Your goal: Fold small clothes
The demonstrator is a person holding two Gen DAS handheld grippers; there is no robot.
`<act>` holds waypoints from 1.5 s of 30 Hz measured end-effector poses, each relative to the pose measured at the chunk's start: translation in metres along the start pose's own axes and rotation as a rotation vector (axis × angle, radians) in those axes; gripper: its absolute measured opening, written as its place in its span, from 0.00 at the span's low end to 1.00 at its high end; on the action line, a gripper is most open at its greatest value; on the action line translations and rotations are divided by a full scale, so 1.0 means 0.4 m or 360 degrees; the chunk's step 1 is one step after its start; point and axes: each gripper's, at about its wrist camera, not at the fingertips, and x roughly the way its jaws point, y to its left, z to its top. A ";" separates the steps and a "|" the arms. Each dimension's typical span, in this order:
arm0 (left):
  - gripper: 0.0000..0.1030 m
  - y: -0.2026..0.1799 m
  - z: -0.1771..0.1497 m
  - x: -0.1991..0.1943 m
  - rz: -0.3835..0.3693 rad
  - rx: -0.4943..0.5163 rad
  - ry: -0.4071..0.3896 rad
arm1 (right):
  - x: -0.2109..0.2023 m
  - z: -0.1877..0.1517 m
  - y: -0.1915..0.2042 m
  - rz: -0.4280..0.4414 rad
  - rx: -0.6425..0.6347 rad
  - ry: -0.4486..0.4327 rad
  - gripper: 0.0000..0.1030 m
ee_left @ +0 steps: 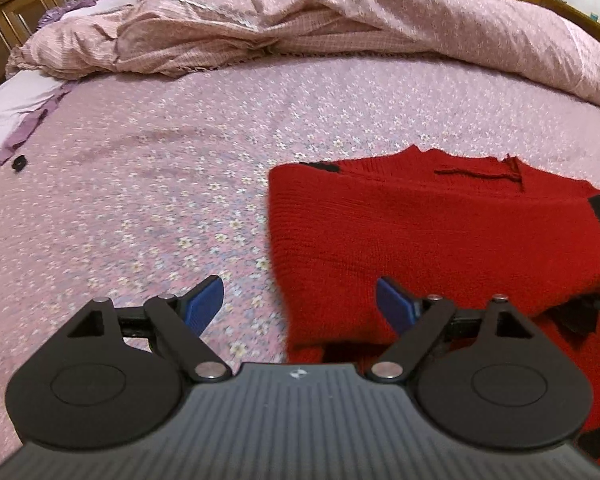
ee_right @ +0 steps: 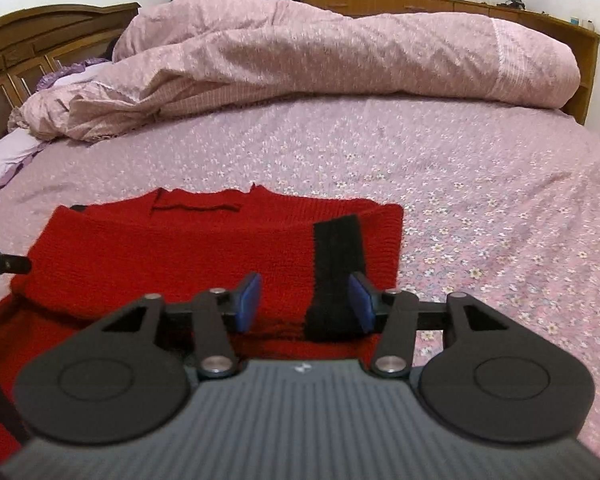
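A folded red sweater (ee_right: 204, 248) lies on the bed (ee_right: 480, 184); the left tool (ee_left: 300, 306) and right tool (ee_right: 304, 300) hover agape over its near edge.

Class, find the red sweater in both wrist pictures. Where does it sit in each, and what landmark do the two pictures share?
Left wrist view: the red sweater lies right of centre, reaching the right edge.
Right wrist view: the red sweater lies left of centre, in the lower half.
Shared landmark: the rumpled pink quilt across the back of the bed.
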 end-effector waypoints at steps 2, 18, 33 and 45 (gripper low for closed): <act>0.85 0.004 -0.011 -0.028 0.0004 0.0005 -0.0009 | -0.028 -0.004 0.002 0.0013 0.0007 -0.0011 0.50; 0.85 0.032 -0.139 -0.226 0.0012 -0.0004 -0.0064 | -0.227 -0.087 0.033 0.0037 0.0033 -0.0011 0.50; 0.85 0.061 -0.296 -0.302 -0.0047 -0.0041 0.0039 | -0.330 -0.202 -0.003 0.0027 0.0112 0.0076 0.53; 0.85 0.074 -0.398 -0.276 -0.0138 -0.0078 0.0234 | -0.353 -0.306 -0.038 -0.0033 0.0176 0.0211 0.54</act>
